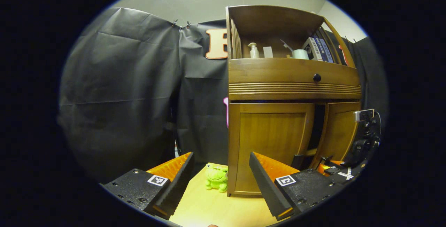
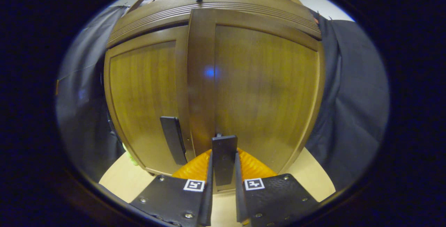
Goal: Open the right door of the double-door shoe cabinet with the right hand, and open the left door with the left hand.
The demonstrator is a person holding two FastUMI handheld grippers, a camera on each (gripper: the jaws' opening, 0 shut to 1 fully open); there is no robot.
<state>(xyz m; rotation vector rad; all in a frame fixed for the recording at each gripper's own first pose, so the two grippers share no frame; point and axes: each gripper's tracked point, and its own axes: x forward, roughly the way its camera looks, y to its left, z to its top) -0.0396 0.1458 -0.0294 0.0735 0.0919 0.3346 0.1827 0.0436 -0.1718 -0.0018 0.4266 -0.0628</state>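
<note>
Your right gripper has its fingers clamped on the dark handle of the right door of the shoe cabinet; the handle's lower end is hidden between the fingers, and whether the pads press flat cannot be made out. In the right gripper view the right door stands slightly proud of the left door, whose own dark handle hangs free just beside the seam. Your left gripper hovers with fingers wide apart, well short of the cabinet, over the pale wooden surface. The left gripper view shows the right door ajar, a dark gap between the two doors, and your right gripper low at that door, partly cut off by the view's edge. That view also takes in a green frog toy at the cabinet's foot, a drawer knob, and a pump bottle on the open shelf above.
</note>
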